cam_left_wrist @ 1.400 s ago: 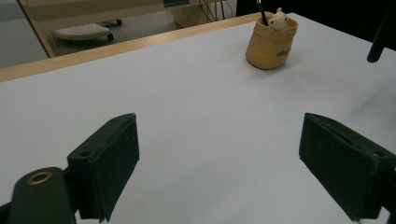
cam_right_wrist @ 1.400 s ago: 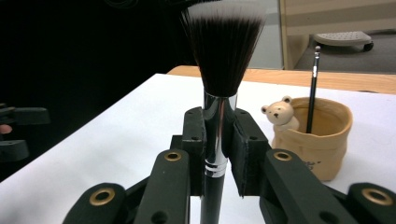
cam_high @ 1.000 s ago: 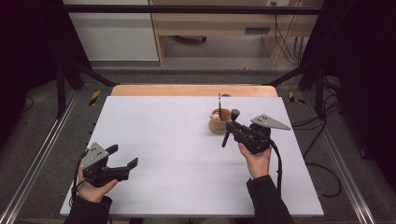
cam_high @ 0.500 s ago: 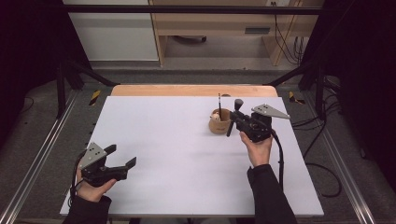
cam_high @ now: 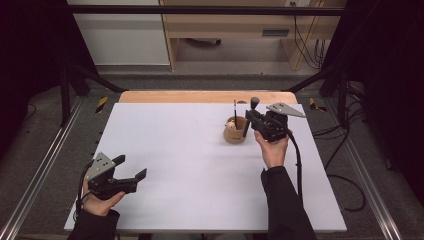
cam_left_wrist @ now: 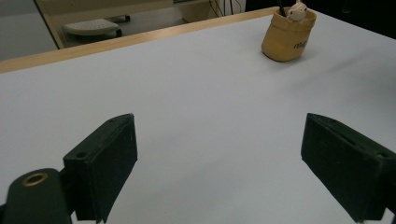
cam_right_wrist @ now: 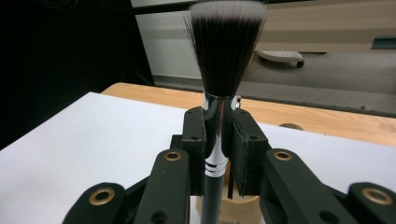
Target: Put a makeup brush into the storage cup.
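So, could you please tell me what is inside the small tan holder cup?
The small tan holder cup holds a thin black stick and a cream-coloured figure peeking over its rim. Its wall hides everything lower down.

White table [cam_high: 190,150] with wooden far edge [cam_high: 200,96]; grey floor beyond; cables [cam_high: 305,40] on floor, far right.

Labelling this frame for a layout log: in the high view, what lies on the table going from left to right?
Left gripper → small tan cup holding a thin dark stick → right gripper, shut on a black-bristled makeup brush.
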Demonstrator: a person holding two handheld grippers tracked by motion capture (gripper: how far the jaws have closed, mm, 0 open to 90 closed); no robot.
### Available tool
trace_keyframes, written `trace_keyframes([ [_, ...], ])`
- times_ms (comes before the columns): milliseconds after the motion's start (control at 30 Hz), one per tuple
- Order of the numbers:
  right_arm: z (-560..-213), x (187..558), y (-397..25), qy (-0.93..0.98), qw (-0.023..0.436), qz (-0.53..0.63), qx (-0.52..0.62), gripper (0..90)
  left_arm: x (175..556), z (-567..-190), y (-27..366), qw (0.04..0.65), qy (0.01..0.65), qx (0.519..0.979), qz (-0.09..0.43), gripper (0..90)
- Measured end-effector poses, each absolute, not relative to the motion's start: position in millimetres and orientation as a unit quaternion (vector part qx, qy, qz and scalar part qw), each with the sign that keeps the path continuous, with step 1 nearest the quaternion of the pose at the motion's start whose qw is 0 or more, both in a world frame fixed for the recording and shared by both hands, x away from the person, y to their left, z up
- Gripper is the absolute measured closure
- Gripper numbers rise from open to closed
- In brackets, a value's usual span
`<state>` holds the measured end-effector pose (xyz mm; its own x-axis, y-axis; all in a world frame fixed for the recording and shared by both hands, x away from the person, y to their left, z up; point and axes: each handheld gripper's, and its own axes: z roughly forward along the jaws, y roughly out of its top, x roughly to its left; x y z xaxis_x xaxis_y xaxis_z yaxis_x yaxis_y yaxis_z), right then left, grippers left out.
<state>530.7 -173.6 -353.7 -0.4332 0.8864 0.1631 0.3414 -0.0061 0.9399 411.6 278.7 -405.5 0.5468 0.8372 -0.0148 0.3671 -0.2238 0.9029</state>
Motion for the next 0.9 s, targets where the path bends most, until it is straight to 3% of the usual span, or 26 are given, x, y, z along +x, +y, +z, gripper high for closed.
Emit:
trace_keyframes([
  [900, -360, 578, -164, 0.644, 0.272, 0.519, 0.492, 77.3, 412, -406, 279, 0.476, 0.404, 0.741, 0.248, 9.5],
])
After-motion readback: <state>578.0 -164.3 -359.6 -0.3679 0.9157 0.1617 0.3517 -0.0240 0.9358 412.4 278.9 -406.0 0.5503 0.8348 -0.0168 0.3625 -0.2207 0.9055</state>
